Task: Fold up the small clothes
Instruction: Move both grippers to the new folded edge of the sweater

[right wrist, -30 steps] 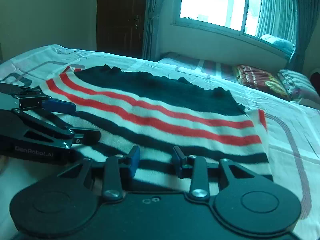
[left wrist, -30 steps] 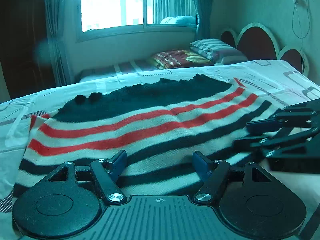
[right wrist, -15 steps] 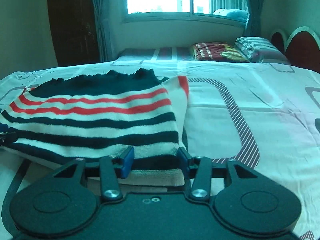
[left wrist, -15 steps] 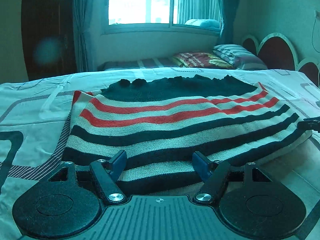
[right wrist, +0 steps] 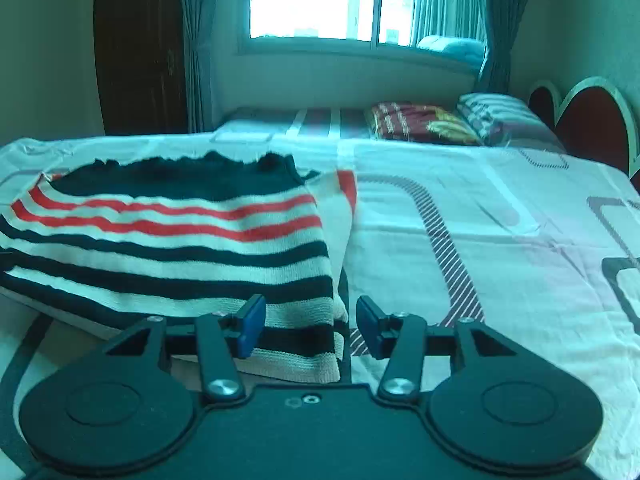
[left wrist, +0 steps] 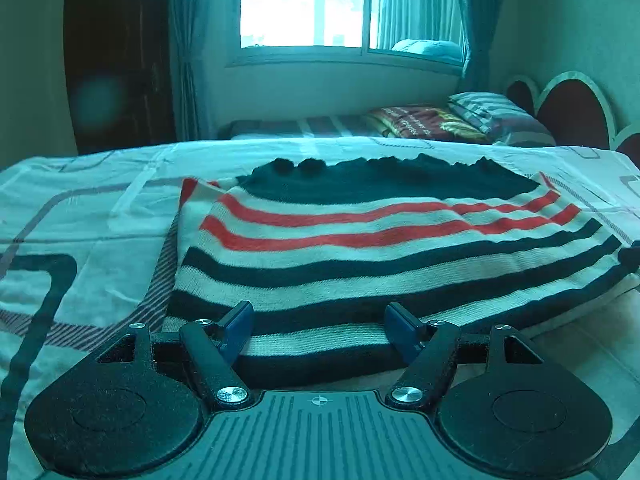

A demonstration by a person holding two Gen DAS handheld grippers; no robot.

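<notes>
A striped sweater lies folded on the bed, its near hem between the released left claw; the right claw, jaws opening, straddles its corner untouched. Curtained window beyond.

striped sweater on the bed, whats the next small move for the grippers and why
Probably close both on the near hem: the left gripper stands open over it, the right gripper is opening around the striped sweater's corner, unpinched.
</notes>
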